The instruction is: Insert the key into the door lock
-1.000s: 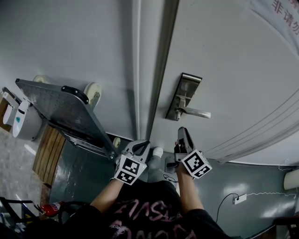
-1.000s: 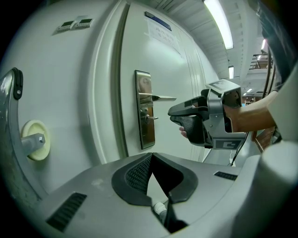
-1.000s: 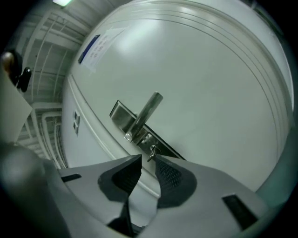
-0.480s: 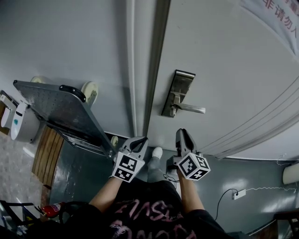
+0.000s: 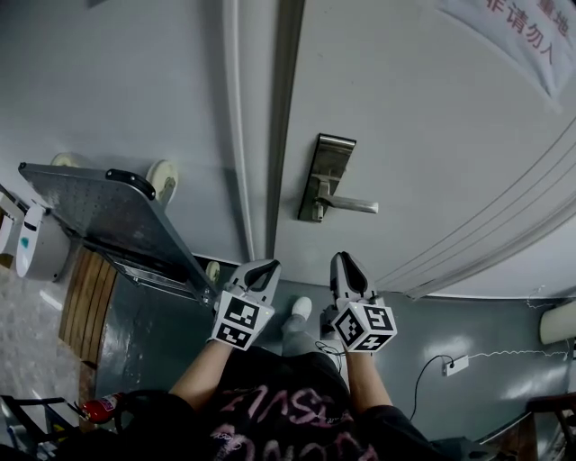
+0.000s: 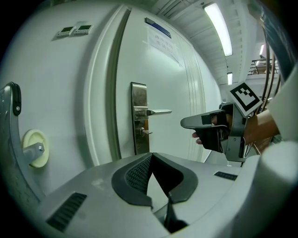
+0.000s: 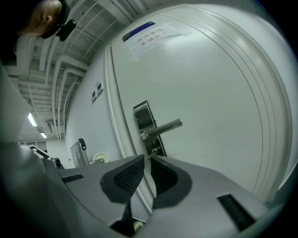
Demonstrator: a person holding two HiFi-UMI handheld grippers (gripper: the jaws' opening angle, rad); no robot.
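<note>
The pale door [image 5: 432, 135] carries a steel lock plate [image 5: 326, 176] with a lever handle [image 5: 349, 205]. A small key [image 6: 145, 132] sticks out of the cylinder below the lever, also seen as the key [image 7: 152, 152] just beyond my right jaws. Nothing holds it. My left gripper [image 5: 268, 268] hangs low, below the door frame, its jaws touching at the tips and empty [image 6: 151, 156]. My right gripper [image 5: 341, 262] hovers below the lever, well short of the plate, jaws a narrow slit apart and empty [image 7: 148, 159]. It shows as the right gripper [image 6: 195, 123] from the left gripper view.
A folded metal platform trolley [image 5: 117, 216] leans on the wall left of the door, its wheel [image 6: 35, 148] close to my left gripper. A paper notice [image 5: 513, 27] is stuck on the door. On the floor sit a fire extinguisher [image 5: 97, 407] and a socket with cable [image 5: 453, 364].
Both grippers have drawn back and down from the lock plate. The gap between the right gripper and the lever has grown. The key stays in the cylinder.
</note>
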